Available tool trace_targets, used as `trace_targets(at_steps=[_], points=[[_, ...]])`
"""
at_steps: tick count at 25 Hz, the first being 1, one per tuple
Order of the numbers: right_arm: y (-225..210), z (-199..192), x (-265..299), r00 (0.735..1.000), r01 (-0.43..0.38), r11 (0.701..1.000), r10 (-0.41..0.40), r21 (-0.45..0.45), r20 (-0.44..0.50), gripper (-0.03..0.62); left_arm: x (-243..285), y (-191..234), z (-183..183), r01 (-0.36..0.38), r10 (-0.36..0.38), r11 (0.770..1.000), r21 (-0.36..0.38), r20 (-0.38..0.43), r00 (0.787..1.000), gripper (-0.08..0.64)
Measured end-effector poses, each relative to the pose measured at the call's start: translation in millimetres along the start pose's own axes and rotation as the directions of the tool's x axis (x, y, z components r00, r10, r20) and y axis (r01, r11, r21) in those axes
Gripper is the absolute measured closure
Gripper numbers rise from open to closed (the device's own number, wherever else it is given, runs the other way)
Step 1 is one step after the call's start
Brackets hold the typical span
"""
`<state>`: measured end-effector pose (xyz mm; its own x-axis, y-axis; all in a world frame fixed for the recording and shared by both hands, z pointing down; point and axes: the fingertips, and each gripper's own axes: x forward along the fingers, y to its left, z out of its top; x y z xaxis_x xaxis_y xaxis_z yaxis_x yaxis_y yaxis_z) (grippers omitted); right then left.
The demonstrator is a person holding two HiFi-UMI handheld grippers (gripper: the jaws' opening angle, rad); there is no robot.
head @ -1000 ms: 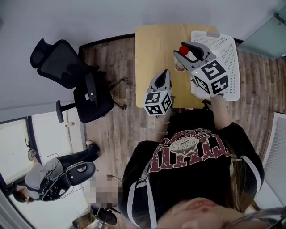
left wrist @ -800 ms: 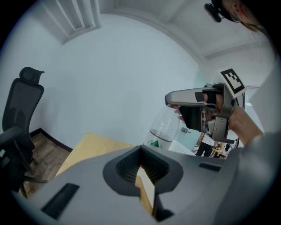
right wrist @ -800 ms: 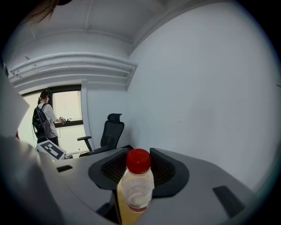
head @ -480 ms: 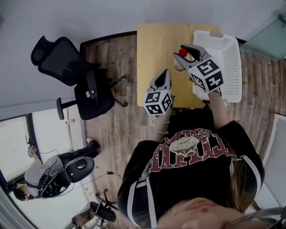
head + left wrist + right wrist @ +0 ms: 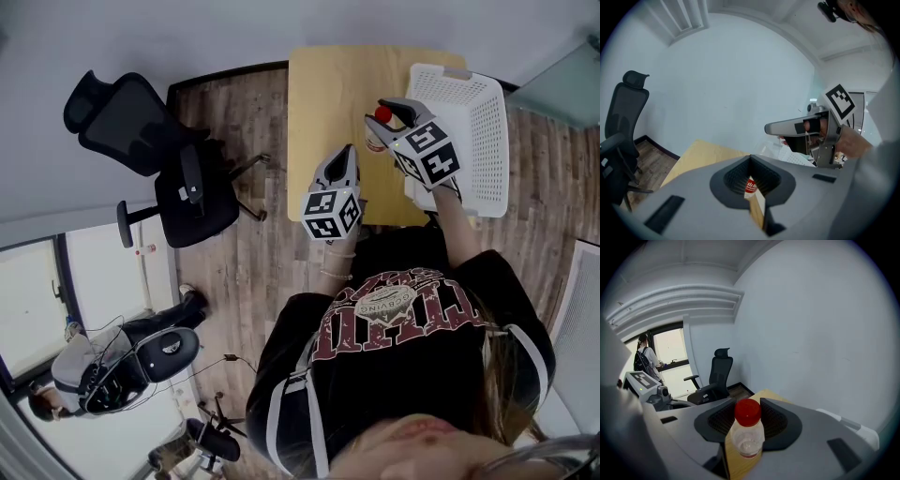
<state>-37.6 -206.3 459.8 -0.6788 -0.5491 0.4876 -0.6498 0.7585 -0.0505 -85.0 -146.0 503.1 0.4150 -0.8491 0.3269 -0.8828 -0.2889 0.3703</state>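
**Bottle clamped in my right tongs, left tongs idle**

My right tongs (image 5: 386, 111) are closed on a clear plastic bottle (image 5: 747, 439). Both jaws press against its neck and shoulder, just below the red cap (image 5: 747, 411). The cap points up towards my head, with the body hanging below it, roughly upright. The bottle is over the near right part of the pale wooden table (image 5: 323, 94), just beside the left wall of the white plastic basket (image 5: 473, 112). I cannot tell whether its base touches the tabletop. From the right gripper view it looks close to empty.

My left tongs (image 5: 345, 155) hold nothing. Their jaws are drawn almost together, with only a thin slit between them, and the table shows through it. They hang over the near edge of the table, left of the bottle and a little nearer to me, and do not touch it.

The basket sits on the right side of the table, with its far side reaching past the table's right edge. A black office chair (image 5: 155, 155) stands on the wooden floor (image 5: 253, 262), well to the left of the table. Another person (image 5: 103, 370) is by the window, at the lower left of the head view.
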Motion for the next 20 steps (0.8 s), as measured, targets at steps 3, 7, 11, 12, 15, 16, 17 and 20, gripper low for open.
trace_targets(at_steps=[3, 7, 11, 12, 15, 16, 17, 20], points=[[-2, -7, 12, 1.000, -0.006, 1.000, 0.006, 0.005, -0.027, 0.423, 3, 5, 0, -0.002, 0.002, 1.000, -0.005, -0.004, 1.000, 0.514], [-2, -14, 32, 0.998, -0.017, 1.000, 0.018, 0.014, -0.067, 0.423, 6, 17, 4, -0.010, 0.009, 1.000, -0.017, -0.010, 1.000, 0.514], [3, -19, 55, 0.993, -0.032, 0.999, 0.034, 0.016, -0.111, 0.423, 6, 34, 8, -0.019, 0.018, 0.999, -0.033, -0.013, 1.000, 0.514], [5, -21, 60, 0.992, -0.035, 0.999, 0.037, 0.016, -0.121, 0.423, 6, 37, 9, -0.021, 0.021, 0.999, -0.036, -0.014, 1.000, 0.514], [6, -28, 67, 0.989, -0.041, 0.999, 0.043, 0.020, -0.144, 0.423, 6, 41, 10, -0.026, 0.025, 0.999, -0.041, -0.014, 1.000, 0.514], [6, -30, 68, 0.988, -0.041, 0.999, 0.044, 0.021, -0.149, 0.423, 6, 41, 9, -0.028, 0.027, 0.999, -0.042, -0.014, 1.000, 0.514], [6, -32, 69, 0.987, -0.042, 0.999, 0.045, 0.021, -0.154, 0.423, 5, 42, 9, -0.030, 0.029, 0.999, -0.043, -0.014, 0.999, 0.514], [6, -37, 73, 0.985, -0.045, 0.999, 0.047, 0.019, -0.166, 0.423, 6, 44, 9, -0.034, 0.033, 0.998, -0.044, -0.015, 0.999, 0.514]])
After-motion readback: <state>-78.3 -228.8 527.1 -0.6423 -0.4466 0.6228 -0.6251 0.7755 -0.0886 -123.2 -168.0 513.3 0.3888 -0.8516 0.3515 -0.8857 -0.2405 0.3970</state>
